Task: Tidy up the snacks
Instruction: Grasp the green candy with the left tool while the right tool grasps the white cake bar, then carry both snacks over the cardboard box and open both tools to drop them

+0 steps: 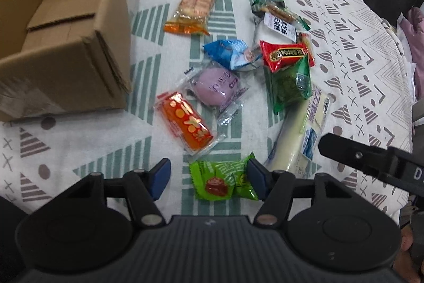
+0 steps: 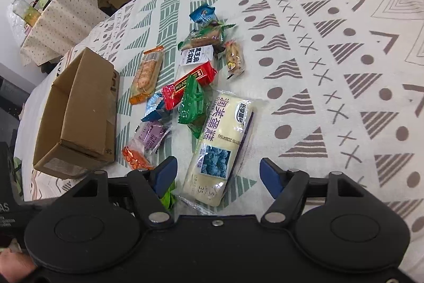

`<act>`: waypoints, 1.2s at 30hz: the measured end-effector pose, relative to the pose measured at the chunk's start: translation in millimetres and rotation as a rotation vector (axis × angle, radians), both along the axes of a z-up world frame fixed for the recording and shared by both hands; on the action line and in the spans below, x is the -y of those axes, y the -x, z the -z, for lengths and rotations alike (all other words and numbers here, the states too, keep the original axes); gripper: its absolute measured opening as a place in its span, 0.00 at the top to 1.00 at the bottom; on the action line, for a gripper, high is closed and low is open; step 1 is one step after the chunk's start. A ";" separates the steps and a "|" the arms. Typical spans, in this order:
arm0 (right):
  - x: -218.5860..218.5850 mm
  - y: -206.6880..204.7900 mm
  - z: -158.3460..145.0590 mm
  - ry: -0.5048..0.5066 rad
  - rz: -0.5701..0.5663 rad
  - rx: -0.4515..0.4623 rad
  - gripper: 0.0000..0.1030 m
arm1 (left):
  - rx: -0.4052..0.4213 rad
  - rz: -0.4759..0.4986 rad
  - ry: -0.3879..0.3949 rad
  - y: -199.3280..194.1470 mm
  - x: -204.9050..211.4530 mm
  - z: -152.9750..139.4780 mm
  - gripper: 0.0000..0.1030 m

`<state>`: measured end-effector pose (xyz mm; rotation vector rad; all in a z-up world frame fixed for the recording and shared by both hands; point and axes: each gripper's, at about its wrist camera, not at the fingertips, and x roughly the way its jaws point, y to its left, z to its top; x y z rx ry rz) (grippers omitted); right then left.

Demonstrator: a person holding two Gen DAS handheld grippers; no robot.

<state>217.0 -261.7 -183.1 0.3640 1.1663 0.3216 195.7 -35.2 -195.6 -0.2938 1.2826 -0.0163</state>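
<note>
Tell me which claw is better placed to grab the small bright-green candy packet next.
Left. The left claw already straddles the bright-green candy packet, open, and the open cardboard box is on its side. The right claw is lined up on the long cream cake packet instead.

hidden: lime-green packet (image 2: 169, 196) mostly behind right claw | cut off: cardboard box (image 1: 66, 25) by left edge

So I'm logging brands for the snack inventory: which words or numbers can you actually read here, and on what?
"CAKE" on the long cream cake packet.
"35" at the same packet's near end.
"D" on the right gripper.
Chinese characters on the cake packet and the white label; other wrappers too blurred.
</note>
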 end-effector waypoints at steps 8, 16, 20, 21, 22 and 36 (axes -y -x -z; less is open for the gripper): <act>-8.8 -13.3 20.7 0.018 -0.027 -0.045 0.33 | -0.045 -0.016 -0.006 5.8 10.1 7.9 0.39; -17.9 -12.0 27.1 0.061 -0.048 -0.034 0.33 | -0.008 -0.044 -0.010 11.5 11.6 8.7 0.68; -26.8 -11.5 27.5 0.097 -0.050 -0.020 0.38 | 0.012 -0.063 0.014 15.2 5.8 4.5 0.72; -29.5 -11.2 27.7 0.105 -0.051 -0.017 0.44 | 0.020 -0.065 0.015 16.0 4.5 2.8 0.73; -30.5 -11.3 28.5 0.106 -0.041 -0.018 0.52 | 0.027 -0.066 0.014 16.6 3.4 0.9 0.73; -9.0 4.9 3.8 -0.009 0.068 0.036 0.70 | 0.141 -0.036 -0.017 27.7 -9.6 -34.3 0.73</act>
